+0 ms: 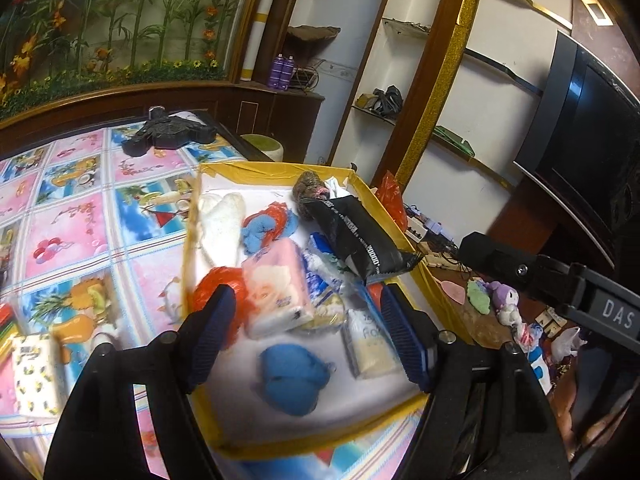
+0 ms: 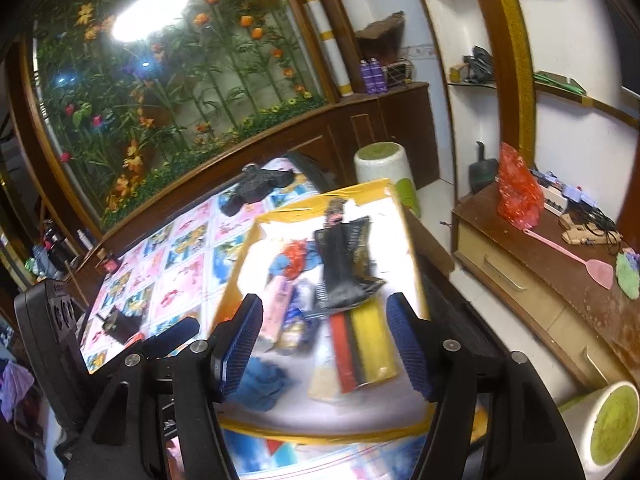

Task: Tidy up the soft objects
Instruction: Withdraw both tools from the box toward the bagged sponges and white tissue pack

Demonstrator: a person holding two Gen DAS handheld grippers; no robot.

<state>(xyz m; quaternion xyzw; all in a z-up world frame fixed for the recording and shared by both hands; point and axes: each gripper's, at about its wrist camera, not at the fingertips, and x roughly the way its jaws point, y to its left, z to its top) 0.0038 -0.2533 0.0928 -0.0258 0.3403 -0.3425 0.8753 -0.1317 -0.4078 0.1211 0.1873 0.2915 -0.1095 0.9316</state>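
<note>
While both grippers' jaws stand apart and empty, the yellow-rimmed box [image 1: 404, 236] of soft things lies just below them.

The letters "DAS" stand in pale print on a grey plate on the black rig [image 1: 616, 312] reaching in right of the yellow-rimmed box [image 1: 404, 236]. Inside that box, a black packet [image 1: 360, 236] carries white lettering along its length, too blurred and skewed to read. The pink tissue pack [image 1: 276, 296] beside it bears small dark print that is also illegible.
</note>
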